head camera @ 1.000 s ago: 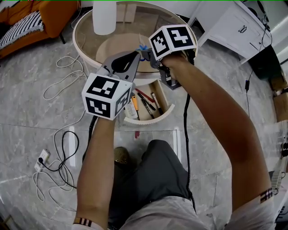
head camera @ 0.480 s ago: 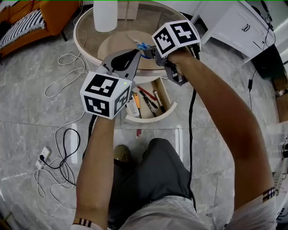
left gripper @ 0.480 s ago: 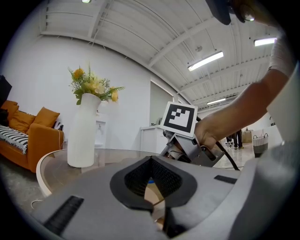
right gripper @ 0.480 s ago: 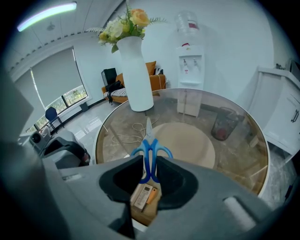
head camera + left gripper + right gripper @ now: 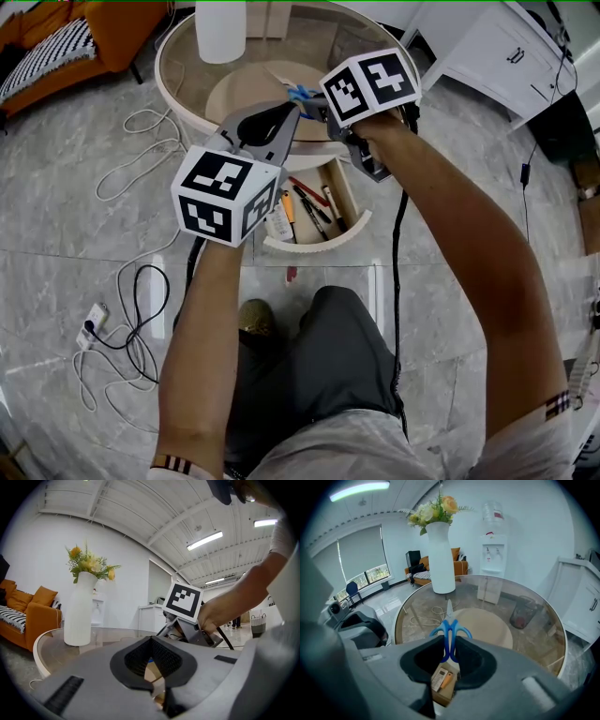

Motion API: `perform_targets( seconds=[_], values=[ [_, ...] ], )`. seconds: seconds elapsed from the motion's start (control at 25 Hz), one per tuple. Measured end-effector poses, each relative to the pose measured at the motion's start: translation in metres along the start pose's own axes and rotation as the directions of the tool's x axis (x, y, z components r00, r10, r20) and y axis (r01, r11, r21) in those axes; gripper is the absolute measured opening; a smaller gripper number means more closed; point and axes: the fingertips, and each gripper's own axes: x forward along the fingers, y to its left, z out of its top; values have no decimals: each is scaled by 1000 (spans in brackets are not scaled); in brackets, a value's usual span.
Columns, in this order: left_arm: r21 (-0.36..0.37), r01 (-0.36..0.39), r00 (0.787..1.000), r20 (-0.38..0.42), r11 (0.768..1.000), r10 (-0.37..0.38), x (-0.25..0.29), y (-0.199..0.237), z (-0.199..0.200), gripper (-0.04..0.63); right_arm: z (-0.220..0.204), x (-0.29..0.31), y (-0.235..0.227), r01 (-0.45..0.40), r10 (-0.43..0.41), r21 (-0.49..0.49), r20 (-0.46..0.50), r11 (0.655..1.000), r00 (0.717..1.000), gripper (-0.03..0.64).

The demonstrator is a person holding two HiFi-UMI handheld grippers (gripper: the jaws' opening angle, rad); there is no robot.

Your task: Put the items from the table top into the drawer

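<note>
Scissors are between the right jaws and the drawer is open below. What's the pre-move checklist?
1. Scissors between the right gripper's jaws: ok. The handles sit in the gap as the jaws are closing.
2. Grip firm enough to carry: cannot tell.
3. Drawer open: ok. It is pulled out below the table edge.
4. Room in drawer: cannot tell. Pens lie in it and the grippers hide part of it.
5. Left gripper out of the way: not ok. It is close beside the scissors above the drawer, jaws together and empty.
</note>
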Motion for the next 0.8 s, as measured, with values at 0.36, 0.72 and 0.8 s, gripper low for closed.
perform_targets(
  seconds=[0.36,0.72,0.8],
  values=[
    [16,6,1000,-14,1000,-6,1,-11,-2,-2,1,-24,-2,41,-36,-45,92,998,995,74],
    [39,-16,999,-27,999,17,-11,-21,-9,-2,-19,-64,14,13,1,-87,151,996,989,74],
    [53,-15,999,-29,998,17,-15,-27,-12,-2,-26,-73,20,4,12,-101,157,995,987,74]
  ],
)
